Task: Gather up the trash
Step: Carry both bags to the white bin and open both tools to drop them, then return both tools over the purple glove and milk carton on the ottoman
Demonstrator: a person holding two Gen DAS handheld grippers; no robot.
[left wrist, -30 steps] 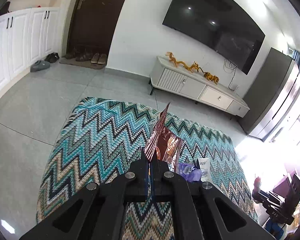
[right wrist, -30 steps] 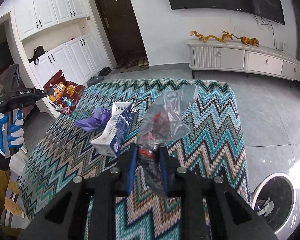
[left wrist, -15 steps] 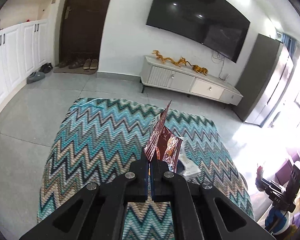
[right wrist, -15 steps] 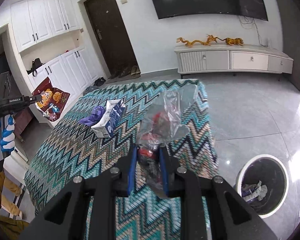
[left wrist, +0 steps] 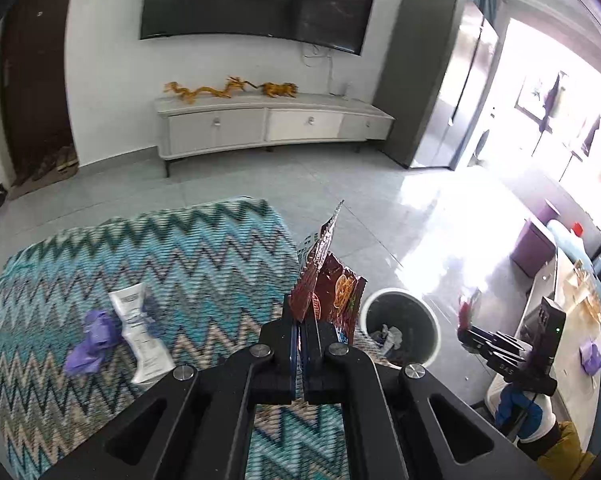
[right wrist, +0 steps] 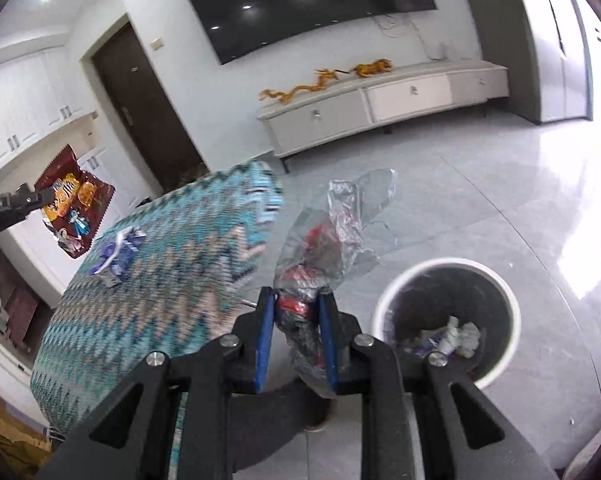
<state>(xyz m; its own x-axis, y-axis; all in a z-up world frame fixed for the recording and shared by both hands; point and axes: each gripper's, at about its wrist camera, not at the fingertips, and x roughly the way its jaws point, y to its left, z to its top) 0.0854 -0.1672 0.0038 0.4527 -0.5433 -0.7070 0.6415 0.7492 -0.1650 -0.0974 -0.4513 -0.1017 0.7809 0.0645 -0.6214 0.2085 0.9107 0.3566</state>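
In the left wrist view, the left gripper [left wrist: 302,312] is pinching the dark red snack wrapper [left wrist: 332,280] between jaws pressed fully together, so that the crinkled foil is standing up above the fingertips. It is hanging past the right-hand edge of the zigzag-patterned cloth [left wrist: 180,272], and the trash bin [left wrist: 400,330], round with a white rim and dark inside, is sitting on the grey tiled floor just right of the wrapper, with some crumpled scraps lying at its bottom. On the cloth, well to the left, a crumpled white carton [left wrist: 138,330] is lying beside a purple wad [left wrist: 94,338], the two touching. At the far right, the right gripper [left wrist: 466,326] is showing from the side with something red and clear at its tip.

In the right wrist view, the right gripper [right wrist: 296,308] is clamping a crumpled clear plastic bag [right wrist: 332,232] with red and dark scraps inside; the jaws are standing narrowly apart with the bag squeezed between the blue pads. The trash bin [right wrist: 382,320] is lying on the floor just to the right of the fingers. The zigzag-patterned cloth [right wrist: 168,264] is filling the left side, carrying the carton [right wrist: 130,246] and the purple wad [right wrist: 108,254]. At the far left, the left gripper [right wrist: 40,198] is holding the snack wrapper [right wrist: 74,206] in the air.
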